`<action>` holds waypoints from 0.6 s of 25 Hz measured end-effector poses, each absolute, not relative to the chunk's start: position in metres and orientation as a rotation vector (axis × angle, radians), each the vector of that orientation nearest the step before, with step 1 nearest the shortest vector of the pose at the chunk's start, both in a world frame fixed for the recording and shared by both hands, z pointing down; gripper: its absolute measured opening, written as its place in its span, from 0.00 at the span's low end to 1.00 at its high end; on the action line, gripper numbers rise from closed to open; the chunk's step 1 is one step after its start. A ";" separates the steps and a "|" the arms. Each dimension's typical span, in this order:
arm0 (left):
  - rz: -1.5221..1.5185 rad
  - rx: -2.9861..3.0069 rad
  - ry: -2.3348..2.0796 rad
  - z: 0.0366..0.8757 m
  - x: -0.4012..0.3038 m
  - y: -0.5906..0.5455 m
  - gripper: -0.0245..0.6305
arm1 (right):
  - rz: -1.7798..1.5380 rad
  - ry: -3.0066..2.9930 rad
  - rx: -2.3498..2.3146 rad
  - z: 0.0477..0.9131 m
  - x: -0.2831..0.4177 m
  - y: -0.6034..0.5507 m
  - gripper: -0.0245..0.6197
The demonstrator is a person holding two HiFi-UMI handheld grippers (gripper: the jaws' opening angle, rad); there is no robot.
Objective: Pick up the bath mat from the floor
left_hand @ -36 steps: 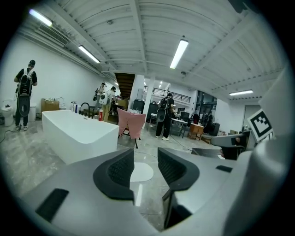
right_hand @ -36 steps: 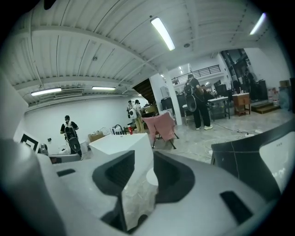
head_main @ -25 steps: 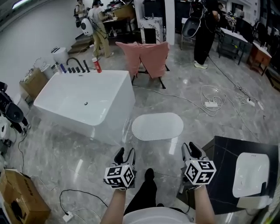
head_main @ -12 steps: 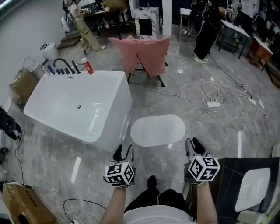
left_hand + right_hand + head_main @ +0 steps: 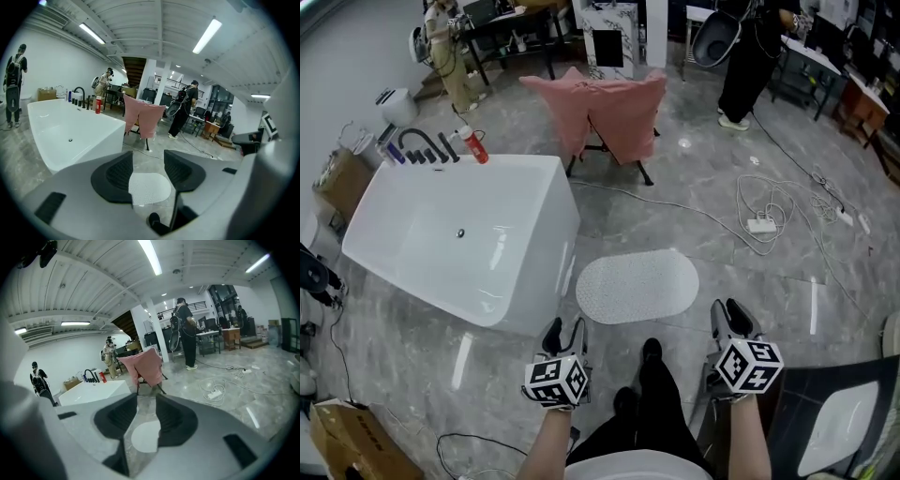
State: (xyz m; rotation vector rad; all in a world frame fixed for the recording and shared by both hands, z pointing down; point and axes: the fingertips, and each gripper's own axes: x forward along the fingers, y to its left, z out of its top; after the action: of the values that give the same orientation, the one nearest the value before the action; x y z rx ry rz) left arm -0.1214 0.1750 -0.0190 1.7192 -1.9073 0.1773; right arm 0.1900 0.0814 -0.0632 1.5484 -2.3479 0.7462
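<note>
A white oval bath mat [image 5: 637, 285] lies flat on the grey marble floor beside the bathtub. It shows between the jaws in the left gripper view [image 5: 149, 188] and in the right gripper view [image 5: 146, 436], still some way ahead. My left gripper [image 5: 565, 335] hangs above the floor near the mat's front left edge, jaws open and empty. My right gripper [image 5: 731, 319] hovers to the right of the mat's front edge, jaws parted with nothing between them. Neither gripper touches the mat.
A white bathtub [image 5: 459, 239] stands left of the mat. Behind it a chair draped in pink cloth [image 5: 605, 112]. White cables and a power strip [image 5: 759, 223] lie at the right. A dark slab with a white basin [image 5: 830, 441] sits at lower right. People stand at the back.
The view has advanced toward the mat, which now lies closer to both grippers. The basin slab has slid toward the lower right corner. Both grippers keep the same posture.
</note>
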 end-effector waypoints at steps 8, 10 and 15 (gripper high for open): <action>0.206 1.664 -1.928 0.003 -0.121 0.101 0.34 | 0.783 -2.347 1.513 -0.035 0.196 -0.001 0.21; 0.215 1.640 -1.931 0.012 -0.118 0.082 0.35 | 0.793 -2.342 1.501 -0.024 0.199 -0.021 0.21; 0.248 1.595 -1.950 0.043 -0.118 0.043 0.36 | 0.828 -2.307 1.479 0.016 0.208 -0.060 0.21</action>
State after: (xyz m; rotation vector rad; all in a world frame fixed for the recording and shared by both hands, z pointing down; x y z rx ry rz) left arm -0.1185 0.0428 0.0432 1.5951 -1.9503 0.2481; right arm 0.2081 -0.0596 0.0162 1.4790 -2.3067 0.8278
